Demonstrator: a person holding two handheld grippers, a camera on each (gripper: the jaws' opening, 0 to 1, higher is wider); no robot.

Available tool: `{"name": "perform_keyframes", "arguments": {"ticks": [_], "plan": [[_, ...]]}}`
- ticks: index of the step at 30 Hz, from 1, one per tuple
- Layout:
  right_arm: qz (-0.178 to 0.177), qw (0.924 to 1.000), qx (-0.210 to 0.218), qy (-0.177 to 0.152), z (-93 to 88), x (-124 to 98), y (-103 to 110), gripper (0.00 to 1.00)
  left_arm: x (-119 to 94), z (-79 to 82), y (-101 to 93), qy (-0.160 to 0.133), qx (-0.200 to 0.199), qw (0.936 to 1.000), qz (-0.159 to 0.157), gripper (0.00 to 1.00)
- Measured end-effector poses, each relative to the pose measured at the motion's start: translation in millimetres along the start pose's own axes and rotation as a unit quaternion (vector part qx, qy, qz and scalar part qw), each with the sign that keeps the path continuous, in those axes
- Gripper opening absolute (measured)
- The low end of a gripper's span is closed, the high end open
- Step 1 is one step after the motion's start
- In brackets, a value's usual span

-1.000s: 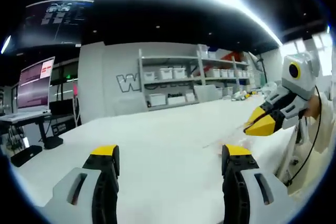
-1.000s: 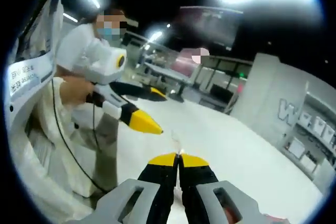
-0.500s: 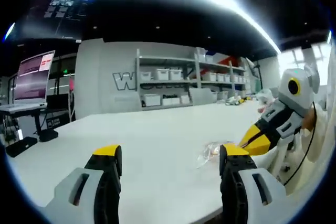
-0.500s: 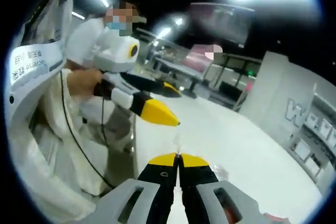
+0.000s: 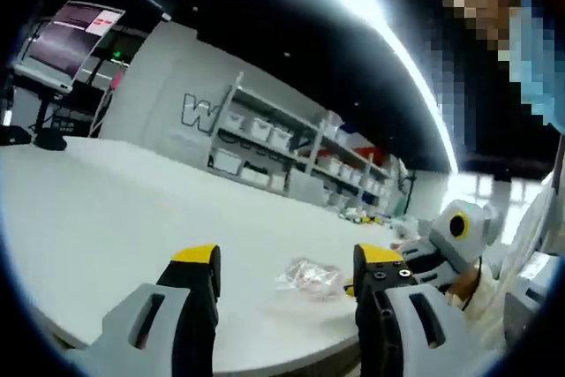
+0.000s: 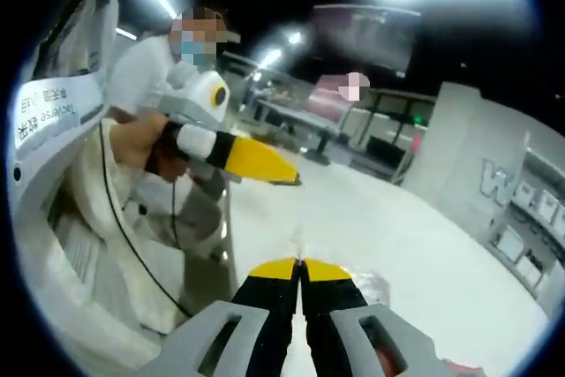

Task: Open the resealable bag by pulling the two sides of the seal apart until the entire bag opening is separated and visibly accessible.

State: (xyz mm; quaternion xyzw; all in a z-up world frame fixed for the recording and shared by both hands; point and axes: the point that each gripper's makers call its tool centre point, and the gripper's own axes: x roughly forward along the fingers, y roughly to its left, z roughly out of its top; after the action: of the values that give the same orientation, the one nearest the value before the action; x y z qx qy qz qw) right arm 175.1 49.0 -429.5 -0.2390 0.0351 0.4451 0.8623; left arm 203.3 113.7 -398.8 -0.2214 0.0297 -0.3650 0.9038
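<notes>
**Bag's lying on the surface, your left gripper's wide open over it**

Your left gripper [image 5: 284, 262] has its jaws spread well apart with nothing between them. The resealable bag [image 5: 309, 277] is a crumpled clear thing with something pinkish inside, lying flat on the white surface [image 5: 106, 209] near its close edge, and in the left gripper view it sits in the gap between your two yellow tips, nearer the right one.

Your right gripper [image 6: 301, 264] has its yellow tips pressed together. There's a thin clear sliver poking up right at the tips, and I can't tell if it's a bit of the bag pinched in there. In the left gripper view that gripper lies low, just beside the bag. Shelving with white bins [image 5: 265, 143] stands along the far wall.
</notes>
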Motion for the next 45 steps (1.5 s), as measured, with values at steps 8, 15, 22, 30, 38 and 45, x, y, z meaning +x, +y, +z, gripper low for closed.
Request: {"name": "perform_keyframes", "arguments": {"ticks": [8,15,22,30,38,45], "plan": [[-0.003,1.0000,0.008,-0.001,-3.3,0,-2,0.00,-1,-11.2,2.7,0.021,-0.101,0.9946,-0.010,0.48],[-0.017,0.9981,-0.059,-0.011,4.9,-2,-4,0.00,-1,-3.9,-6.9,0.024,-0.205,0.9775,-0.044,0.38],[-0.021,0.9857,-0.167,0.010,4.7,-2,-2,0.00,-1,-7.6,-9.4,0.045,-0.264,0.9618,-0.060,0.34],[-0.016,0.9772,-0.211,0.020,3.4,-2,1,0.00,0,-17.1,-15.7,0.076,-0.358,0.9271,-0.082,0.30],[-0.018,0.9748,-0.221,0.023,0.2,-3,-1,0.00,6,-23.2,-13.2,0.099,-0.459,0.8784,-0.091,0.24],[-0.019,0.9728,-0.230,0.019,2.1,-4,2,0.00,12,-44.9,-11.7,0.152,-0.509,0.8449,-0.061,0.18]]}}
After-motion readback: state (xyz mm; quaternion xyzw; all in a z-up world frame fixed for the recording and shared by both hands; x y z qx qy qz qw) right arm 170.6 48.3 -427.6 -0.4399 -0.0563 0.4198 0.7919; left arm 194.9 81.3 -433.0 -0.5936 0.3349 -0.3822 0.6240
